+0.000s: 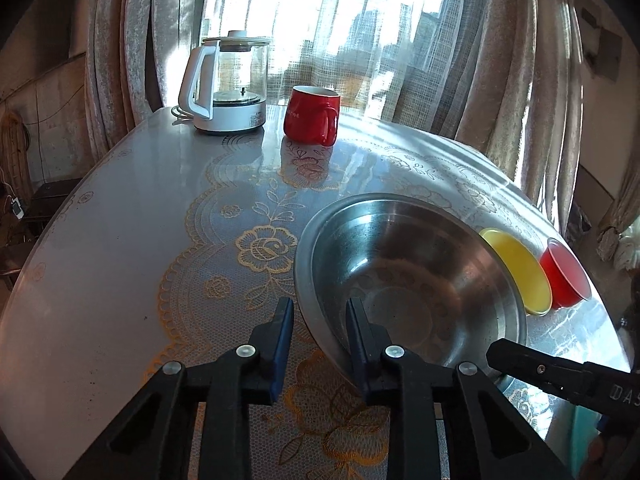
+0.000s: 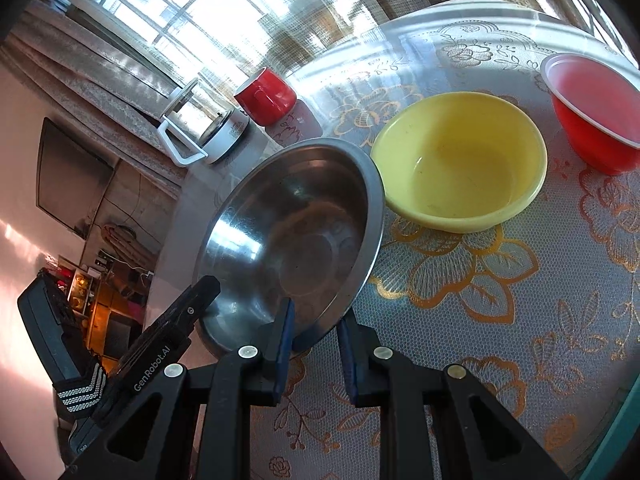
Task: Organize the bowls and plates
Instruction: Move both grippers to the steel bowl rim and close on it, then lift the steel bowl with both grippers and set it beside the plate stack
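Note:
A large steel bowl (image 1: 412, 280) sits on the lace-covered table; it also shows in the right wrist view (image 2: 288, 240). My left gripper (image 1: 320, 320) is open, its fingers straddling the bowl's near left rim. My right gripper (image 2: 314, 332) is open, its fingers straddling the bowl's near right rim. A yellow bowl (image 2: 460, 160) stands right of the steel bowl, almost touching it, and shows in the left wrist view (image 1: 520, 270). A red plastic bowl (image 2: 596, 112) stands further right and also shows in the left wrist view (image 1: 566, 274).
A red mug (image 1: 312, 114) and a glass kettle (image 1: 228, 88) on a white base stand at the table's far side by the curtained window. The table edge (image 1: 52, 248) curves round on the left. The right gripper's body (image 1: 560, 376) shows at lower right.

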The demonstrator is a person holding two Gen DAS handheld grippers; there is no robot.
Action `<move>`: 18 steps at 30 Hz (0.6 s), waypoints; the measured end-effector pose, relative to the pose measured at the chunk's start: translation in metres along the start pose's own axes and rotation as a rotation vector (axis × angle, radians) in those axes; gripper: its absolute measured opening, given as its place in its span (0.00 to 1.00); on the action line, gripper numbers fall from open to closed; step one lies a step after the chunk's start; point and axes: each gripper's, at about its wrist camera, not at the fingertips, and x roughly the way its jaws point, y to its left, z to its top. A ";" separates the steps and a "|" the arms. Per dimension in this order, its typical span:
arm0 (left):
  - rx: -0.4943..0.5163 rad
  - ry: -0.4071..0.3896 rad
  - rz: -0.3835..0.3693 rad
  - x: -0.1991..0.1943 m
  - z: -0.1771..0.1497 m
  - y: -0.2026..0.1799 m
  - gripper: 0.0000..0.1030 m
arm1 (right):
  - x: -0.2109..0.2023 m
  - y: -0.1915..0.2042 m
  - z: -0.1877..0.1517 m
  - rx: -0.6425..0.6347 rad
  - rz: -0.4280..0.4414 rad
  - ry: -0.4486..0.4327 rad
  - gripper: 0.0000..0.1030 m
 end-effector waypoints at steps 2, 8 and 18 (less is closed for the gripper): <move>0.013 0.001 0.008 -0.001 -0.002 -0.004 0.24 | -0.001 0.001 -0.001 -0.004 -0.003 -0.006 0.21; -0.005 0.005 -0.018 -0.019 -0.021 -0.005 0.24 | -0.011 -0.001 -0.011 -0.019 -0.008 0.000 0.20; -0.070 -0.008 0.003 -0.073 -0.073 -0.006 0.24 | -0.038 -0.001 -0.054 -0.088 0.039 0.051 0.19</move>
